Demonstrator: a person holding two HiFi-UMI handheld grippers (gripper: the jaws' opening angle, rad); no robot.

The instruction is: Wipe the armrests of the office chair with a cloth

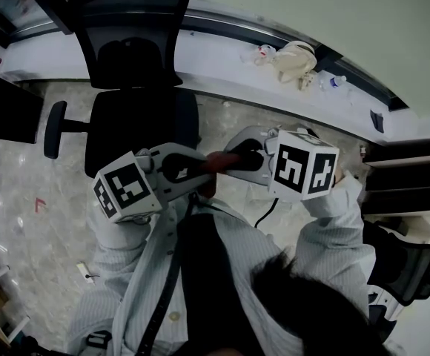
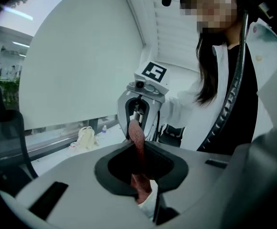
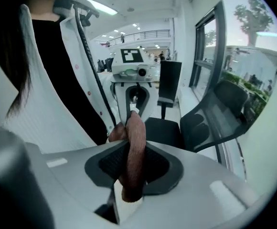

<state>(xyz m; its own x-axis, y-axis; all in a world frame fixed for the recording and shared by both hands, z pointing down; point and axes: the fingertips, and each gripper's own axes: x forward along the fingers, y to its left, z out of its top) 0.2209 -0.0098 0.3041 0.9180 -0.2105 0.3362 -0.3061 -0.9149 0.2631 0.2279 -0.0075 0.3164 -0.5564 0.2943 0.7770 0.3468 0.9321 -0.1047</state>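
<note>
1. Left claw (image 2: 139, 168), nearest the lens, is closed tight on one end of the reddish cloth (image 2: 137, 136), with no gap showing beside the fabric.
2. Right claw (image 3: 131, 175) is clamped on the other end in the same way. The cloth hangs as a short span between the two claws, held in the air and not touching the chair.
3. Office chair (image 1: 137, 117) stands just ahead. One armrest (image 1: 53, 128) shows on its left side, untouched. I cannot make out the other.
4. Judgement: this is the cloth-readying step, and wiping has not begun.
5. The next move calls for carrying the cloth to the visible armrest, laying it flat on the pad and stroking along its length. Fabric, not claw, should meet the surface.
</note>
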